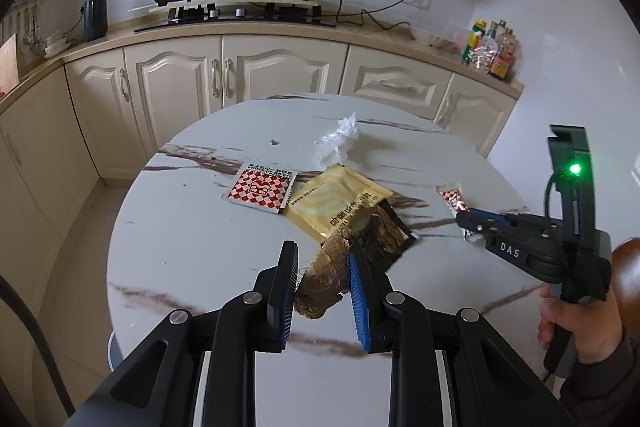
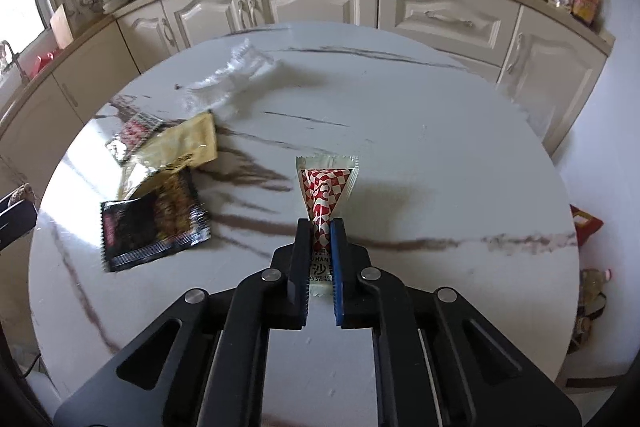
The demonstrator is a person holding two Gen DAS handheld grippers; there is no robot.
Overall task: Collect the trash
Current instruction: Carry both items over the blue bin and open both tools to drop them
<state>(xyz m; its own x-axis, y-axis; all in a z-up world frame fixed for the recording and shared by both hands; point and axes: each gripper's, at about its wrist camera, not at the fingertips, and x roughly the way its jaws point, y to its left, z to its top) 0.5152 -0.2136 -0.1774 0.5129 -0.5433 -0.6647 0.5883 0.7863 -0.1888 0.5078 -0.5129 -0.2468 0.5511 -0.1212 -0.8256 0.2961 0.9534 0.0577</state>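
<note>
Here the right gripper pinches the checked sachet by its near end, its far end fanned over the marble table; lift straight so it cannot slip. Left of that sachet, the left gripper clasps a brown fibrous scrap, perhaps husk, above the table; carry both gently

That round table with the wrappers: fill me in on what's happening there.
A person is clearing trash off the marble table with two handheld grippers. The left gripper is shut on a brown fibrous scrap; the right gripper pinches a red-checkered sachet. A yellow packet, black packet and clear plastic lie there.
</note>
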